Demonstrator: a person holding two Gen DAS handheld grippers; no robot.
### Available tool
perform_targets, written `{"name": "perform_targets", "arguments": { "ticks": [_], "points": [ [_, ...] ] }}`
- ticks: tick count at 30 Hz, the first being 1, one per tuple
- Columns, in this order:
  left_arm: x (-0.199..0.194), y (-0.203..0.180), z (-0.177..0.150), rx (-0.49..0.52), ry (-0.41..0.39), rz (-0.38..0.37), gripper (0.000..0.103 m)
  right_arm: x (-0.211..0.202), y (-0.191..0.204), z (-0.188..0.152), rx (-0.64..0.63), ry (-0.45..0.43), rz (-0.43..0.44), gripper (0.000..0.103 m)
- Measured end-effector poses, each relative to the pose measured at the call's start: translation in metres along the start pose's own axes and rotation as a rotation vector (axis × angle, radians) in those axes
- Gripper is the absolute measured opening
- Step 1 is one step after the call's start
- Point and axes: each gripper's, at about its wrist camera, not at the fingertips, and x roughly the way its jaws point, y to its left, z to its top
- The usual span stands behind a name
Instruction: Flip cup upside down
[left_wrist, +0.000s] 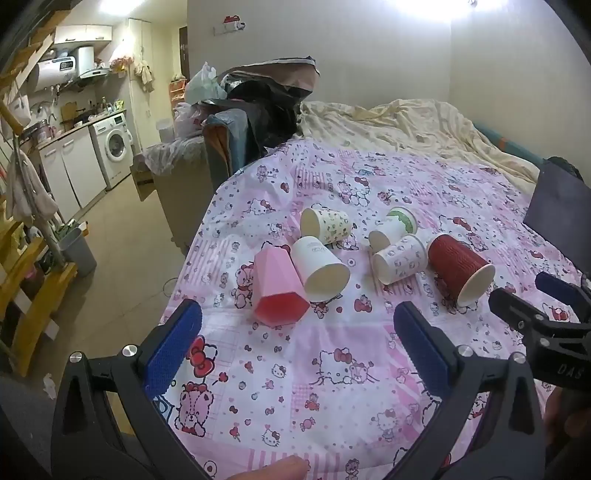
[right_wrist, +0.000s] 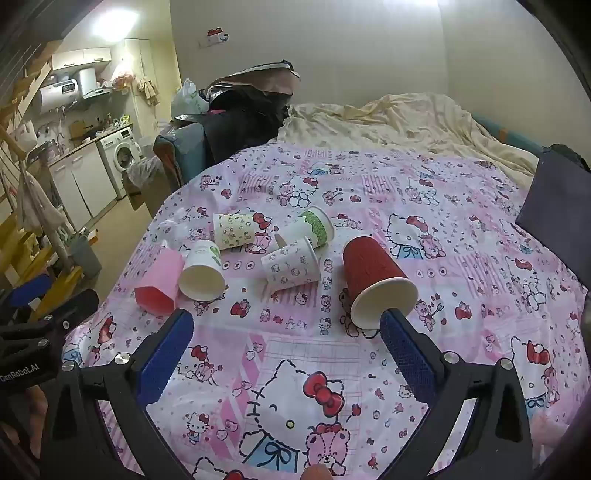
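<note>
On the cartoon-print bench cover (right_wrist: 332, 369), six cups lie tipped. Both tools, left tool (left_wrist: 295, 350) and right tool (right_wrist: 286, 350), are spread and empty. Take the red cup (right_wrist: 373, 277) by its ribbed wall, then set it rim-down.

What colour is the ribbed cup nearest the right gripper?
Dark red outside, white inside; the ribbed cup shows best in the right wrist view.

Pink cartoon-print cloth (right_wrist: 295, 350), six cups (right_wrist: 373, 282) lying sideways (all tipped)
</note>
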Motion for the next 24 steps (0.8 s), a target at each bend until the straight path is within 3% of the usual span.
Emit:
{"name": "perform_targets", "arguments": {
  "ticks": [24],
  "points": [
    [0.0011,-0.0014,-0.0002,-0.009,0.014,-0.014,0.103,0.0007,0.0007,0.0009,0.0,-0.003,0.001,0.103]
  ]
}}
